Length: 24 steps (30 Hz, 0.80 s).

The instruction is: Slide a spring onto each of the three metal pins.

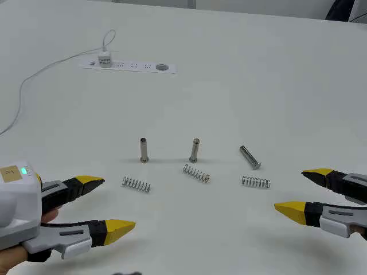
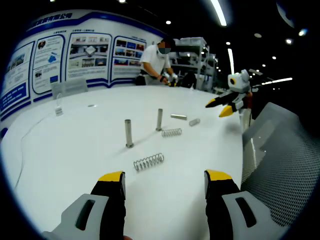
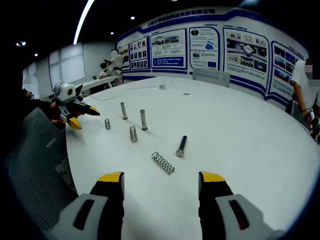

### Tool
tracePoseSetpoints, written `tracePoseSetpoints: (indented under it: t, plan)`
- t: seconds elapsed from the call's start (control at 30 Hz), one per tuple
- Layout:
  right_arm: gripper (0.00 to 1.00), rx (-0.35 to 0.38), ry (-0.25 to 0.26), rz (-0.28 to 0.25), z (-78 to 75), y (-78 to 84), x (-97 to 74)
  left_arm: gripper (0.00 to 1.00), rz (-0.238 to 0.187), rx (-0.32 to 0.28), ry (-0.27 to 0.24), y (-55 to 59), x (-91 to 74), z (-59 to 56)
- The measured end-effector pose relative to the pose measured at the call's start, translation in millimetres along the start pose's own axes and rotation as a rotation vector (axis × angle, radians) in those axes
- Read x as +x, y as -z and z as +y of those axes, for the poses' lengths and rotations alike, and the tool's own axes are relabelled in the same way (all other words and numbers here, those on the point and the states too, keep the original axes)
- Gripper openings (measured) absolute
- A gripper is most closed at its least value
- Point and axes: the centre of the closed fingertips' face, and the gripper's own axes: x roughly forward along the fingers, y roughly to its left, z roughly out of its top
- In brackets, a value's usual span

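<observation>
Left gripper [image 1: 117, 204] at 8 o'clock, jaws spread, empty. Left pin [image 1: 144, 150], middle pin [image 1: 195, 150] upright; right pin [image 1: 249, 157] lying flat. Left spring [image 1: 136, 184], middle spring [image 1: 196, 173], right spring [image 1: 256, 182] loose, each around 6 o'clock of its pin. Right gripper [image 1: 289, 189] at 4 o'clock, spread.

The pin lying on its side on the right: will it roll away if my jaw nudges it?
Probably rolls: the lying pin is a smooth round metal shaft on the bare white table. Its wider head likely curves that roll into an arc. Looks rigid.
</observation>
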Motion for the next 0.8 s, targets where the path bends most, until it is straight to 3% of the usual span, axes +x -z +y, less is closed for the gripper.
tracePoseSetpoints:
  t: [0.8]
  plan:
    - [0.59,0.007,0.012,0.005,-3.1,0.0,-1.2,0.66,0.002,-0.006,0.000,0.3,-0.1,-1.8]
